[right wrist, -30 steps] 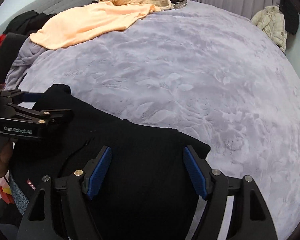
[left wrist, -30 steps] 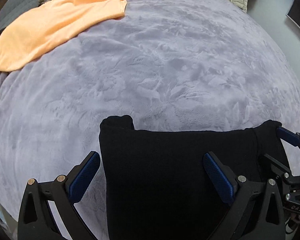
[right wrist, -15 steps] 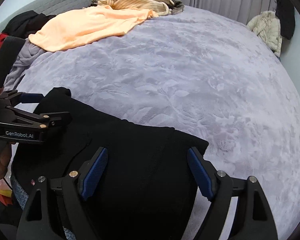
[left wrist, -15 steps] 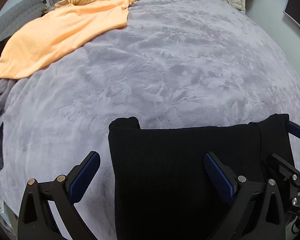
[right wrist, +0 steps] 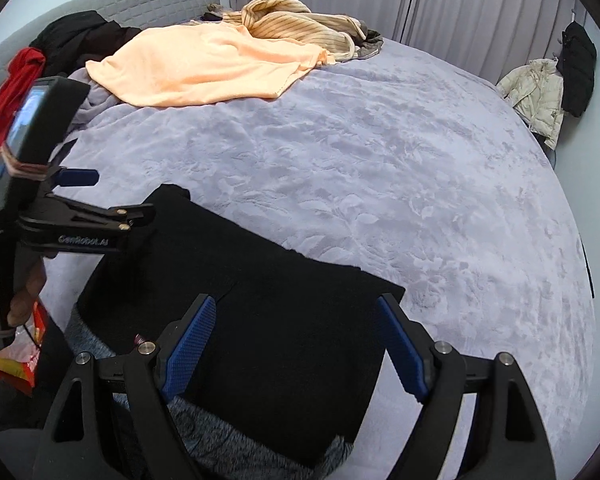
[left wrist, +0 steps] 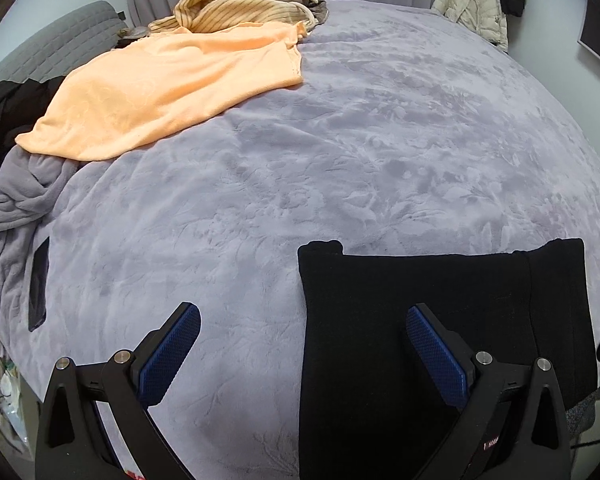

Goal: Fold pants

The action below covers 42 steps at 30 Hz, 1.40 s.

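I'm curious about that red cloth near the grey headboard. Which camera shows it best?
The right wrist view: the crumpled red cloth hangs at its left edge, partly behind the left hand-held gripper. The left wrist view does not show it.

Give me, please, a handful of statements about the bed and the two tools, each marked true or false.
1. The black pants lie folded flat on the grey blanket. True.
2. The right tool is clamped on the pants. False: its jaws stand wide apart above the cloth and grip nothing.
3. An orange garment lies spread at the far side of the bed. True.
4. The left tool holds a corner of the pants. False: it is open, with one finger over the blanket and one over the pants.
5. A striped beige garment lies on top of the pants. False: it lies far off, behind the orange garment.
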Each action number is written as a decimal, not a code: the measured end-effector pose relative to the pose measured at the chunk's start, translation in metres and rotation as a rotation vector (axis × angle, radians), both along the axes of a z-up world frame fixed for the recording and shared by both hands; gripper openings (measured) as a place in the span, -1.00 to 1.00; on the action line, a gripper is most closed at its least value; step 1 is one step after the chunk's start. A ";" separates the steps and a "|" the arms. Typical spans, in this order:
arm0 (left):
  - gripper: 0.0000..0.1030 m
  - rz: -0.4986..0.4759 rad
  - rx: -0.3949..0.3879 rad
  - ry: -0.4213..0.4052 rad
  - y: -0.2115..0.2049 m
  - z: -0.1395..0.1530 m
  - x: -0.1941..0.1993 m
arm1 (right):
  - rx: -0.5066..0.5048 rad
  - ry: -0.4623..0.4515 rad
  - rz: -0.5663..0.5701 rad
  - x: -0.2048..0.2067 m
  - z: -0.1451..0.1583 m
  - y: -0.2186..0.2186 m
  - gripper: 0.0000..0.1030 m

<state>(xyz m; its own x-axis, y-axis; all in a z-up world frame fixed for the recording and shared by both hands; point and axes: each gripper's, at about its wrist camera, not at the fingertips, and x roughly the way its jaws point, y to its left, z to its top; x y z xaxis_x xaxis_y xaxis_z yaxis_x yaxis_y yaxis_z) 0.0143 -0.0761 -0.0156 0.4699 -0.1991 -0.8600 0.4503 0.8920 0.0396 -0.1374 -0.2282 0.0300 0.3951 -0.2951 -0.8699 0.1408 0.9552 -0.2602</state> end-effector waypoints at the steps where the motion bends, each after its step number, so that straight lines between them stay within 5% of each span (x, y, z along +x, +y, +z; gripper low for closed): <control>1: 1.00 0.002 -0.001 0.000 0.002 0.000 -0.002 | 0.017 0.008 0.007 -0.008 0.003 0.003 0.66; 7: 1.00 -0.011 0.008 0.039 0.004 -0.013 -0.005 | 0.135 0.088 -0.001 -0.030 -0.031 0.010 0.69; 12: 1.00 0.100 0.020 0.065 -0.006 -0.027 0.033 | 0.102 -0.047 -0.180 0.015 -0.042 -0.031 0.69; 16: 1.00 0.117 0.019 0.069 -0.004 -0.031 0.036 | 0.174 -0.002 -0.268 0.042 -0.065 -0.055 0.78; 19: 1.00 0.096 0.025 0.063 0.001 -0.037 0.028 | 0.125 0.029 -0.205 0.038 -0.077 -0.042 0.95; 37: 1.00 0.047 -0.038 0.067 0.062 -0.030 -0.067 | -0.044 0.002 -0.088 -0.064 -0.076 0.016 0.96; 42: 1.00 0.039 -0.068 0.073 0.082 -0.022 -0.085 | -0.085 -0.023 -0.082 -0.067 -0.051 0.029 0.96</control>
